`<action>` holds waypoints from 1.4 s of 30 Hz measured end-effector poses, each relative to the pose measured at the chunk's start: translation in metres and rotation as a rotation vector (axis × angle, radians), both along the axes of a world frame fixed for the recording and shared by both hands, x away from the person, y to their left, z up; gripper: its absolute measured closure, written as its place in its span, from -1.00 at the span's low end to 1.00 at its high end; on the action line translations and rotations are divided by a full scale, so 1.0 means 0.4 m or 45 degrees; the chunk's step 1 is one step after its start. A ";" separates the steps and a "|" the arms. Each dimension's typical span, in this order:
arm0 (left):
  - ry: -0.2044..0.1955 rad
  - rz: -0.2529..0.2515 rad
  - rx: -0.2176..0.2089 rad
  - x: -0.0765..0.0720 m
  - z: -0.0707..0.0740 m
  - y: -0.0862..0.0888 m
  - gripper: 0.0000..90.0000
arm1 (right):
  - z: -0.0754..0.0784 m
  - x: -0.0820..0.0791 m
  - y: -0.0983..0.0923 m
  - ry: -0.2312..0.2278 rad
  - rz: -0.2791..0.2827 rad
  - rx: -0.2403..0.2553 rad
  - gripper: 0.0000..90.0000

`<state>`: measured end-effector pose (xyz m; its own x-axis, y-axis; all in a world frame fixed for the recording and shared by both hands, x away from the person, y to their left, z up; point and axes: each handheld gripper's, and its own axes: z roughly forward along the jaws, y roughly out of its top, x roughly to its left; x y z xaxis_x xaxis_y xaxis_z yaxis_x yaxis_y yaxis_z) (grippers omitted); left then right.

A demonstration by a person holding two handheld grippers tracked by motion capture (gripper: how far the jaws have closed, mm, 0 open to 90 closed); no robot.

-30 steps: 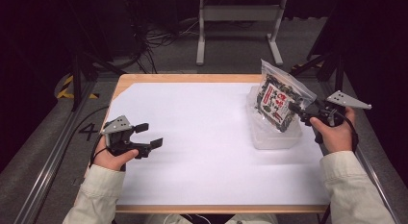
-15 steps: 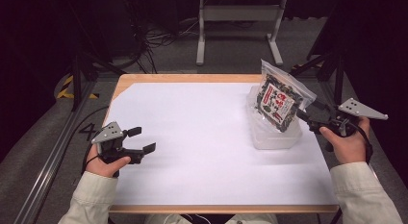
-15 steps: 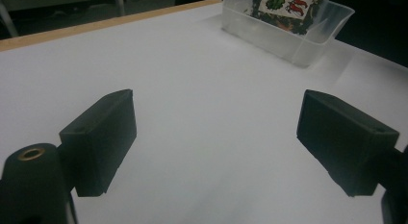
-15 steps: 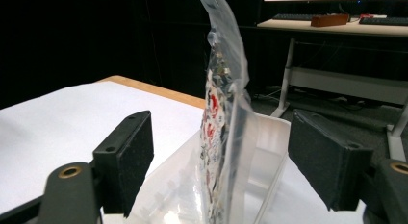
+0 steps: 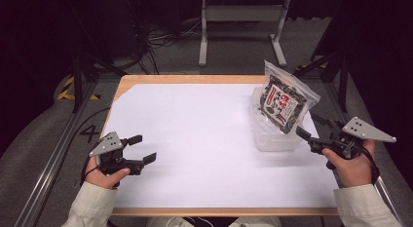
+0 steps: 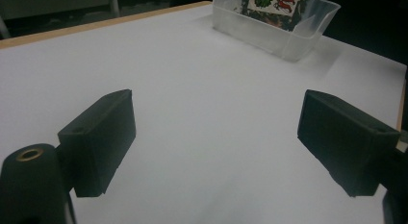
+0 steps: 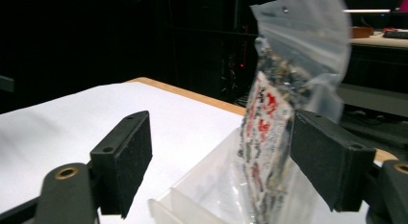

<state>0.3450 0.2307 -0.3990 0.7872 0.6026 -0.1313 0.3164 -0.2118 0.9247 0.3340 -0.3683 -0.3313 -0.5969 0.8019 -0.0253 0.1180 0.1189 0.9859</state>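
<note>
Snack bag (image 5: 282, 103) upright in clear tub (image 5: 275, 139)

Snack bag parked in the tub

Clear printed bag (image 5: 285, 103) stands upright, leaning, in the see-through plastic tub (image 5: 275, 139) at the desk's right side.

This looks like a lab or test bay set up for recording, not a home. The wooden tabletop (image 5: 195, 80) is covered with a plain white sheet (image 5: 204, 144) and stands in a dark room on grey carpet, with metal rails (image 5: 48, 168) running along both sides, loose cables (image 5: 163, 39) lying on the floor behind it, and yellow-black hazard tape (image 5: 65, 93) stuck down at the left. A grey metal stand (image 5: 241, 27) waits at the back, and another bench (image 7: 380, 39) sits off in the gloom.
</note>
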 end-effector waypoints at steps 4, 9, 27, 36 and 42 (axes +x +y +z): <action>-0.001 -0.002 -0.003 -0.008 -0.007 -0.002 -0.69 | -0.013 -0.014 0.023 0.005 0.030 -0.015 -0.52; -0.017 -0.007 0.006 -0.016 -0.017 -0.002 -0.69 | -0.037 -0.024 0.048 0.037 0.071 -0.026 -0.53; -0.021 0.019 0.002 -0.021 -0.065 -0.004 -0.73 | -0.181 -0.025 0.133 0.081 0.185 -0.075 -0.54; -0.014 0.041 -0.014 -0.019 -0.082 -0.006 -0.75 | -0.235 -0.020 0.143 0.106 0.192 -0.080 -0.52; -0.020 0.041 -0.003 -0.019 -0.094 -0.009 -0.76 | -0.260 -0.024 0.159 0.130 0.207 -0.104 -0.52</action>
<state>0.3375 0.2269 -0.4366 0.7692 0.6275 -0.1206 0.3087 -0.1997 0.9300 0.3245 -0.3047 -0.4353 -0.7212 0.6924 -0.0188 0.1896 0.2234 0.9561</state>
